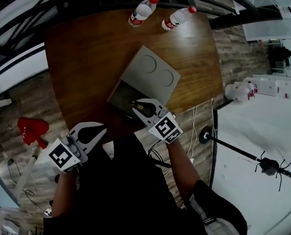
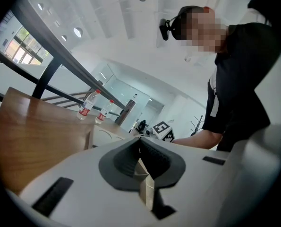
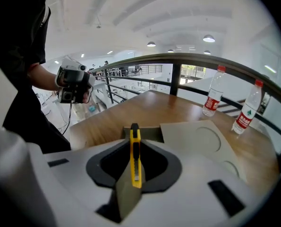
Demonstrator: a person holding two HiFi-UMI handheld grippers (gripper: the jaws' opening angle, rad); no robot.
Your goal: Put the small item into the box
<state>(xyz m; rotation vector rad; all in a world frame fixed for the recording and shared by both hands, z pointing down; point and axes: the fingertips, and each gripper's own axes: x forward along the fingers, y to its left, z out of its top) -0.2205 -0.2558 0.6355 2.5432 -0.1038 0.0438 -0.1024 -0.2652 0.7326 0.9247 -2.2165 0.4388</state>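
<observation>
Left white gripper [image 1: 99, 131] hangs off the near-left edge of the brown wooden table [image 1: 86, 53] with its jaws clenched on nothing, and the right white gripper [image 1: 137, 106] is pinching the slim yellow plastic utility knife [image 3: 135, 157] just over the open grey cardboard box [image 1: 152, 72] by the table's near edge.

- Tongs [image 3: 134, 143] clamp a yellow knife [image 3: 136, 162], which lies lengthwise between the jaws.
- Box [image 3: 149, 133] sits just beyond the tips, its lid [image 3: 201, 143] open to their right.
- Two bottles [image 3: 213, 96] stand far ahead, right.
- Left tongs [image 3: 74, 86], hand-held, hang well left.
</observation>
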